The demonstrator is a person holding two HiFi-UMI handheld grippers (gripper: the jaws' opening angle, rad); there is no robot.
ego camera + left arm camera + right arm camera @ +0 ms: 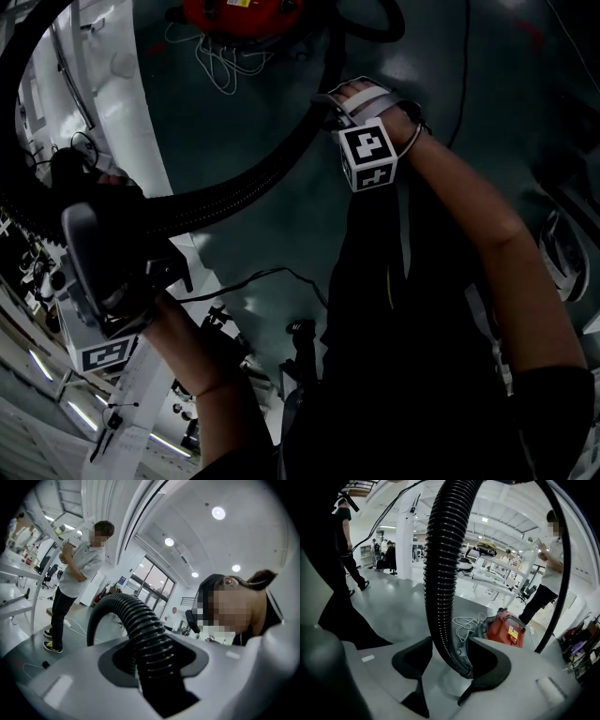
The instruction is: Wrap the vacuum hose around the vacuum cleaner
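Hose (253, 178) runs as a black ribbed arc in the air between our two grippers, above the grey floor (487, 94). Our left gripper (154, 660) is clamped on it. The hose fills the gap between the two dark pads, then rises ahead of them and bends over in a loop towards the floor.

Our right gripper (454, 665) has its jaws apart with the hose passing between them. The hose leans on one pad, and we see a clear gap to the other.

In the head view the right gripper sits near the top middle, not far below the red vacuum (239, 14), which stands on the floor at the top edge. Another stretch of hose curves just beside the vacuum there. A white cord (220, 66) lies in loose loops on the floor, touching the vacuum's near side.

In the right gripper view the vacuum stands beyond the jaws, a little to their right, with the cord on its left. A person (77, 573) in a white shirt stands well apart from us, near some tables.
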